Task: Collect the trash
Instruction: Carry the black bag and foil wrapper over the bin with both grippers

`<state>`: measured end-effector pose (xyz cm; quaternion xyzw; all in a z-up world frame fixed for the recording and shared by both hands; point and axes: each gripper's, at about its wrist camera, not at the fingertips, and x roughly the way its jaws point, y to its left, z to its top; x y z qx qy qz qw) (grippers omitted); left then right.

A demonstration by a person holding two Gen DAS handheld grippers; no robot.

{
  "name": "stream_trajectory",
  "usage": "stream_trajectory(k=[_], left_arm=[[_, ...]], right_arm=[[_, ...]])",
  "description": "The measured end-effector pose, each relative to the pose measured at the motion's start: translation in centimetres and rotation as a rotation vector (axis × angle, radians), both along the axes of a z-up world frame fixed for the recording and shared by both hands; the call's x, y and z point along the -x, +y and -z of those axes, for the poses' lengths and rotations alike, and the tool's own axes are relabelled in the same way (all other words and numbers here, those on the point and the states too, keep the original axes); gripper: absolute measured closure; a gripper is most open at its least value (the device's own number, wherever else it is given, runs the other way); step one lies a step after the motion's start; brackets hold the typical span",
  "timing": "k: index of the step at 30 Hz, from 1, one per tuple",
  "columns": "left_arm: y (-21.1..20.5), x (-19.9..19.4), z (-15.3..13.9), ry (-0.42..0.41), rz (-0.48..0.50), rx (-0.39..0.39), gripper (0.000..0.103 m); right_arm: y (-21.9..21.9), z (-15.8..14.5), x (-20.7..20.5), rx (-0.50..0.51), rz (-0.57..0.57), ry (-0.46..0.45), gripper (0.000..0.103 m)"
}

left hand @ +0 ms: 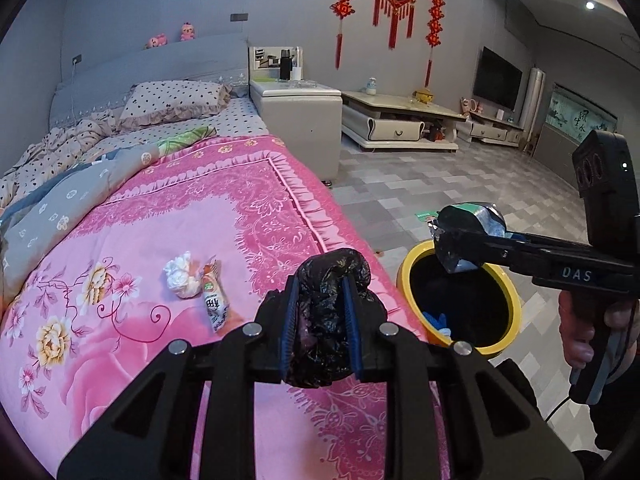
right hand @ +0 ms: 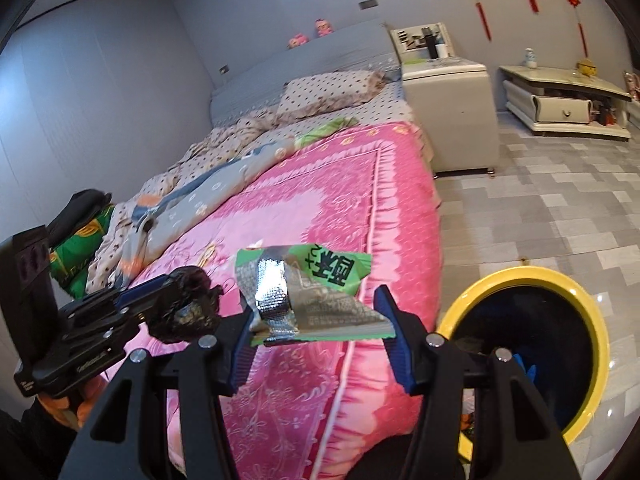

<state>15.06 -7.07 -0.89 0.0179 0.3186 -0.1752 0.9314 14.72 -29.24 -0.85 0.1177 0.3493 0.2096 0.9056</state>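
A: What does the left gripper (left hand: 320,312) carry?

B: A crumpled black plastic bag (left hand: 330,316), clenched between its blue pads above the right edge of the bed's pink floral quilt (left hand: 180,220).

A: And the right gripper (right hand: 316,332)?

B: It grasps a flattened green-and-silver foil snack wrapper (right hand: 308,292) edge to edge, jaws about half spread. In the left wrist view the wrapper is above the far rim of the round yellow-rimmed bin with a dark interior (left hand: 404,276). The bin stands on the grey tiled floor (left hand: 460,184), just beside the quilt's right edge.

A: What trash lies on the quilt?

B: A wad of white tissue (left hand: 182,276) and, just beside it on its right, a small orange-and-white snack packet (left hand: 214,300), both near the quilt's near right part, well short of the frilled border.

A: Anything inside the bin?

B: Something blue (left hand: 436,320) shows at the bottom; its kind cannot be told.

A: What holds the right gripper?

B: A person's hand (left hand: 580,332) around its handle.
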Motion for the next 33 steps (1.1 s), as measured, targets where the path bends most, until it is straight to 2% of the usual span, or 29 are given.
stream_trajectory(k=[17, 26, 33], left_arm=[[-8.4, -1.3, -3.0, -0.062, 0.118, 0.027, 0.082], [-12.1, -3.2, -2.4, -0.041, 0.156, 0.028, 0.082], [-14.4, -5.2, -0.5, 0.013, 0.173, 0.028, 0.082]], right_arm=[[-7.7, -1.0, 0.0, 0.001, 0.205, -0.072, 0.051], [-11.3, -0.6, 0.4, 0.028, 0.319, -0.086, 0.051], [-14.0, 0.9, 0.4, 0.021, 0.377, -0.055, 0.051]])
